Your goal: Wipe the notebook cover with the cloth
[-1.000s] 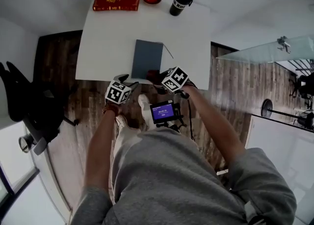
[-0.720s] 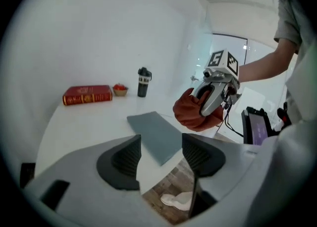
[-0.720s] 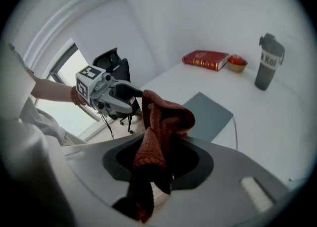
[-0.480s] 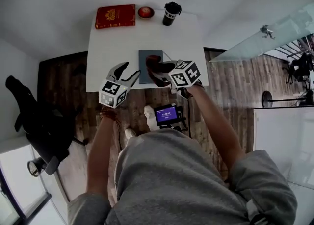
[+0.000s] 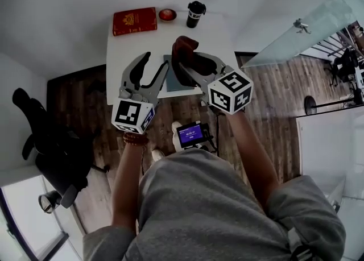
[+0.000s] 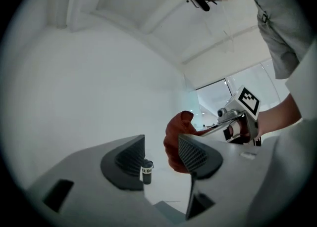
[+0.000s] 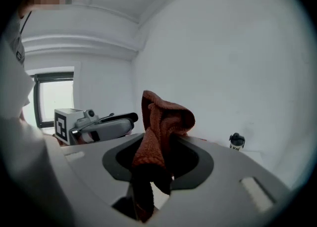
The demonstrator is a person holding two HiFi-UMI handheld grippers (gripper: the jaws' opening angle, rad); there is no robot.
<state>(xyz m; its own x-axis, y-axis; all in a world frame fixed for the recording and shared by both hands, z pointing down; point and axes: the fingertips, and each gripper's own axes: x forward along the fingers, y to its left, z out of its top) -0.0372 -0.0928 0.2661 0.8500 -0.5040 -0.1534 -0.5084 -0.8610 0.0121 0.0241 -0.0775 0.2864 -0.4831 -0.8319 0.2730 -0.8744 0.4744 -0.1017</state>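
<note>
A grey notebook [image 5: 172,83] lies on the white table [image 5: 128,49], mostly hidden under the raised grippers; its corner [image 6: 164,210] shows low in the left gripper view. My right gripper [image 5: 185,63] [image 7: 158,147] is shut on a rust-red cloth [image 5: 184,46] [image 7: 161,122], which bunches above the jaws and hangs below them. My left gripper [image 5: 156,61] [image 6: 161,154] is held beside it, on its left. Its jaws have just been closing, still stand apart and have nothing between them. Both grippers are held high above the table.
A red book [image 5: 134,21], a small red bowl [image 5: 167,14] and a black cup [image 5: 195,13] [image 6: 146,170] [image 7: 236,141] stand along the table's far edge. A dark office chair [image 5: 54,146] is on the wood floor at the left. A glass panel [image 5: 301,32] is at the right.
Both grippers have risen from the table's near edge toward the head camera. The cloth came up in the right gripper. The left gripper's jaws have narrowed somewhat.
</note>
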